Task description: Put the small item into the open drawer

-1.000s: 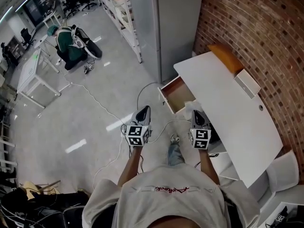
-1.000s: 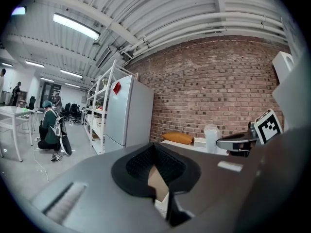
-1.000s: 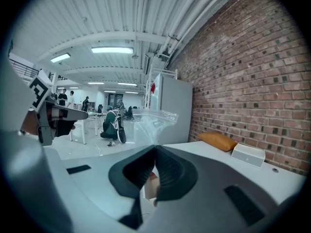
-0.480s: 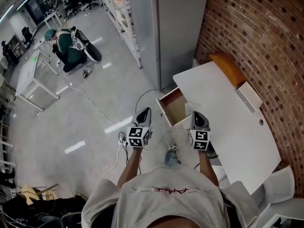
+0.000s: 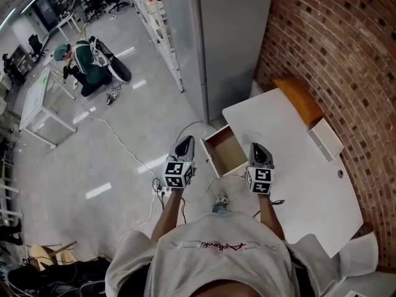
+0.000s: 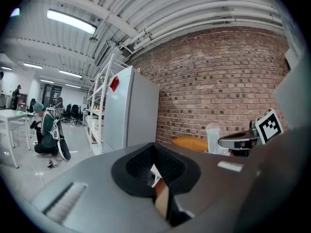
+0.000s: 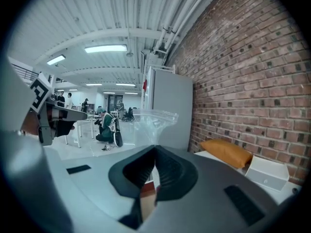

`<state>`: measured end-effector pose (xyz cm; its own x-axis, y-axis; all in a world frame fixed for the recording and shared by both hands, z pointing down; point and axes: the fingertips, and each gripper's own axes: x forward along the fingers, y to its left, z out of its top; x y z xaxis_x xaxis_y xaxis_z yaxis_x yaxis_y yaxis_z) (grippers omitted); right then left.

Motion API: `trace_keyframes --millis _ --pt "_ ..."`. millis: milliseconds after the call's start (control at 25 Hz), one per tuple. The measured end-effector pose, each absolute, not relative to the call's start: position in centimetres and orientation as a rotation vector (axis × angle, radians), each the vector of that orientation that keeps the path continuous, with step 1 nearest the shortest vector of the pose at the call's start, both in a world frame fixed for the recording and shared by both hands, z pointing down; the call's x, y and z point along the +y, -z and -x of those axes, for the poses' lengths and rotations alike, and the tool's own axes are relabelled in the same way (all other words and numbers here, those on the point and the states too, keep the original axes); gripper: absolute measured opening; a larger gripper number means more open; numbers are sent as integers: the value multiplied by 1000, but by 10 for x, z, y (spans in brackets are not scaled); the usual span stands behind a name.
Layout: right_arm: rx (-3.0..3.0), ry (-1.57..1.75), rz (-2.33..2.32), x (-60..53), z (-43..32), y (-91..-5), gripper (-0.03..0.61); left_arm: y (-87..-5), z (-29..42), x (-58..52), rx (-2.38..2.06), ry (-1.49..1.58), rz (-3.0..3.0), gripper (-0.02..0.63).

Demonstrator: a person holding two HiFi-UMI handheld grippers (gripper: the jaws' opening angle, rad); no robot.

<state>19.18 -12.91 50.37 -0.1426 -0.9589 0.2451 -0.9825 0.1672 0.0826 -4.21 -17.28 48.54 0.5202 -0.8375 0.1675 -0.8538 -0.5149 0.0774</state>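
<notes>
The open wooden drawer [image 5: 226, 151] juts out of the white table [image 5: 297, 172] and lies between my two grippers. My right gripper [image 5: 258, 150] hangs at the drawer's right side over the table edge. It is shut on a clear plastic bag [image 7: 151, 122] that stands up from its tips [image 7: 154, 165]. The same bag [image 6: 212, 139] shows beside the right gripper [image 6: 239, 141] in the left gripper view. My left gripper [image 5: 184, 146] hovers over the floor just left of the drawer, its tips [image 6: 155, 171] shut with nothing in them.
A tall grey cabinet [image 5: 230, 42] stands beyond the drawer, against the brick wall [image 5: 334, 48]. An orange cushion [image 5: 299, 91] and a white box [image 5: 326, 138] lie on the table. Cables [image 5: 133, 142] cross the floor. A person [image 5: 83, 60] crouches far off by another table [image 5: 37, 98].
The drawer and table have slid down and closer in the head view, so the drawer now sits between the grippers. Both grippers keep their pose, and the bag stays pinched.
</notes>
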Motion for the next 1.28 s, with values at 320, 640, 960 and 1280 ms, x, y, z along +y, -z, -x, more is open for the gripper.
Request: trace_keyframes --millis 320,640,960,1280 --pt "-2239 -147 -1853 -189 -215 -502 12 -484 22 -229 -1490 -196 -2603 6" --pt "-2261 -162 -1819 -229 -236 -506 12 -481 15 -266 -1515 -228 -2588 6" --pt "-2265 -181 -1819 -247 -247 -508 12 -478 16 -279 -1513 -255 -2579 6" --pt "-2253 -158 -1868 -262 -242 -503 12 -471 32 -287 -1503 -262 -2583 6"
